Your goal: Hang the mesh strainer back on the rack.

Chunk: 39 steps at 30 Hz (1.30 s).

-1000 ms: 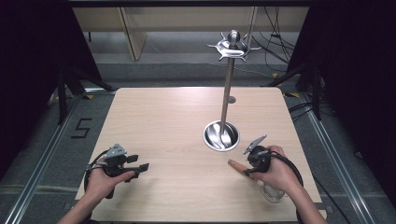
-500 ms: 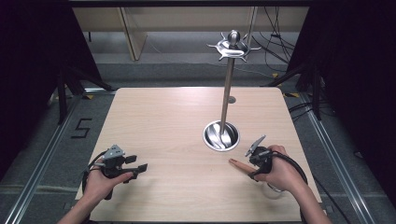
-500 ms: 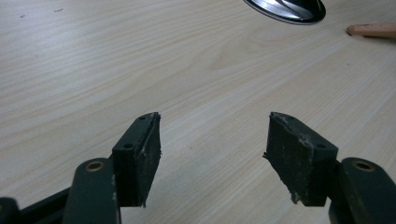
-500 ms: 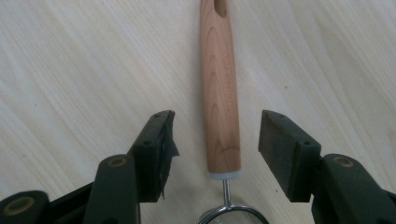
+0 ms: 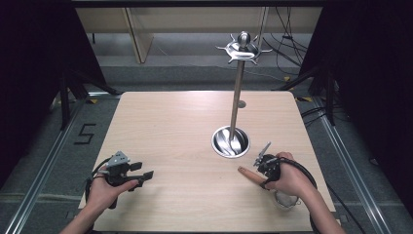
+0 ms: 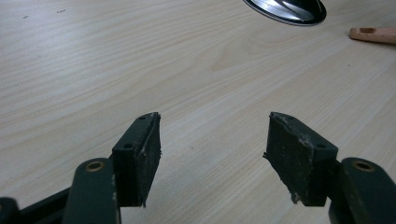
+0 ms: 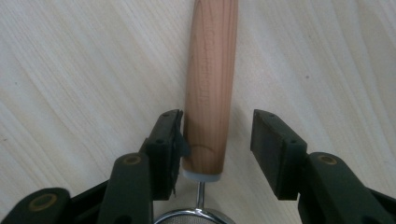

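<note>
1. Nearest the person, the right tool (image 5: 267,165) sits at about 5 o'clock on the desk (image 5: 175,126), straddling the wooden handle (image 7: 208,88) of a strainer (image 5: 285,200). The strainer lies flat, its mesh bowl under the right hand (image 5: 291,179).
2. In the right gripper view the jaws stand wide apart around the handle's lower end. The left pad (image 7: 175,140) looks to be just touching the wood and the right pad is clear of it, so nothing is gripped. The jaws have just been closing, with the handle between them.
3. The left tool (image 5: 146,174) rests at about 7 o'clock, its jaws wide open over bare desk and holding nothing.
4. Farther off, at about 2 o'clock, the stand (image 5: 237,97) rises from its round base (image 5: 231,142), with bare hooks (image 5: 243,48) at the top.
5. Progress, as I judge it: early. The strainer is lined up but not yet clamped or lifted; hanging it on a hook seems to be what is left.
6. Against a second ago, the right hand has shifted slightly along the handle. The left hand, strainer and stand are unchanged.
</note>
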{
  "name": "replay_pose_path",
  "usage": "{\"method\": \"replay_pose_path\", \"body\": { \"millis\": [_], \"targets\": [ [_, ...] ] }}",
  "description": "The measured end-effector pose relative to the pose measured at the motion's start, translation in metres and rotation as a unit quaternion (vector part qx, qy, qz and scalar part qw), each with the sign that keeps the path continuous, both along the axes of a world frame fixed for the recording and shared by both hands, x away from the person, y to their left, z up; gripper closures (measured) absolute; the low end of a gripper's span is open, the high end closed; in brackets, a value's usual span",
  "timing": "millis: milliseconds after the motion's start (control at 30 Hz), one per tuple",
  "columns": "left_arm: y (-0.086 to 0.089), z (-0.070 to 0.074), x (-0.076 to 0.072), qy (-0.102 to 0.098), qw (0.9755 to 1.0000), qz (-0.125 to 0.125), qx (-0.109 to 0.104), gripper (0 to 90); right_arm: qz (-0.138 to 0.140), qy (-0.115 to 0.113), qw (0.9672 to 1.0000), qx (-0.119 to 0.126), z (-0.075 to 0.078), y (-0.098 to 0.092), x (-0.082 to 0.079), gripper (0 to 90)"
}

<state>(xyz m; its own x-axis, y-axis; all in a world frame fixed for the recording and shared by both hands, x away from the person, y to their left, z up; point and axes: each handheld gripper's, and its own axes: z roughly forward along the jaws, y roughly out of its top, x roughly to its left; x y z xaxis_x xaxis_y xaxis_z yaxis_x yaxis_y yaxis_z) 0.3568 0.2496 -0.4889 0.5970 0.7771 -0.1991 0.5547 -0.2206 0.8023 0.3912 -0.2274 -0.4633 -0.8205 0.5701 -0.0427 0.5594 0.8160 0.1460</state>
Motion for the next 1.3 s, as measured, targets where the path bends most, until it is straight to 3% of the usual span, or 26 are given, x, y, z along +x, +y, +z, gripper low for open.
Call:
{"method": "replay_pose_path", "body": {
  "millis": [133, 300, 367, 567, 733, 767, 800, 1033, 1067, 1133, 1300],
  "targets": [
    [0.000, 0.000, 0.000, 0.000, 1.0000, -0.001, 0.003, 34.6, 0.006, 0.010, 0.9998, -0.014, 0.000, -0.001, 0.001, 56.7],
    [0.000, 0.000, 0.000, -0.001, 1.0000, 0.000, 0.000, 34.6, 0.004, 0.004, 0.9999, -0.014, -0.004, -0.004, 0.001, 60.6],
    [0.000, 0.000, 0.000, -0.001, 1.0000, 0.000, 0.000, 34.6, -0.002, 0.016, 0.9998, -0.013, -0.004, -0.005, 0.001, 61.6],
    [0.000, 0.000, 0.000, -0.001, 1.0000, 0.000, 0.000, 34.6, 0.004, 0.015, 0.9998, -0.013, -0.003, -0.006, 0.001, 68.7],
    [0.003, 0.001, 0.000, -0.001, 0.9999, -0.009, 0.014, 34.6, -0.003, 0.017, 0.9998, -0.007, -0.004, -0.007, -0.001, 69.2],
    [0.004, 0.002, 0.000, 0.000, 0.9998, -0.011, 0.017, 34.6, 0.008, 0.016, 0.9998, -0.013, -0.003, -0.008, 0.001, 69.2],
    [0.001, 0.001, -0.001, -0.002, 1.0000, 0.002, 0.002, 34.6, -0.004, 0.020, 0.9998, -0.009, -0.003, -0.008, -0.001, 69.2],
    [0.002, 0.001, 0.000, 0.000, 1.0000, -0.003, 0.005, 34.6, -0.001, 0.000, 1.0000, 0.005, 0.002, -0.012, -0.003, 69.3],
    [0.004, 0.002, 0.000, 0.001, 0.9997, -0.013, 0.020, 34.6, -0.005, -0.007, 0.9999, 0.013, 0.003, -0.014, -0.004, 69.4],
    [0.001, 0.001, -0.001, -0.002, 1.0000, 0.000, 0.005, 34.5, -0.010, -0.012, 0.9997, 0.018, 0.005, -0.014, -0.006, 69.4],
    [0.001, 0.000, -0.001, 0.000, 1.0000, 0.000, 0.002, 34.6, -0.020, -0.019, 0.9991, 0.032, 0.008, -0.016, -0.011, 69.5]
  ]
}}
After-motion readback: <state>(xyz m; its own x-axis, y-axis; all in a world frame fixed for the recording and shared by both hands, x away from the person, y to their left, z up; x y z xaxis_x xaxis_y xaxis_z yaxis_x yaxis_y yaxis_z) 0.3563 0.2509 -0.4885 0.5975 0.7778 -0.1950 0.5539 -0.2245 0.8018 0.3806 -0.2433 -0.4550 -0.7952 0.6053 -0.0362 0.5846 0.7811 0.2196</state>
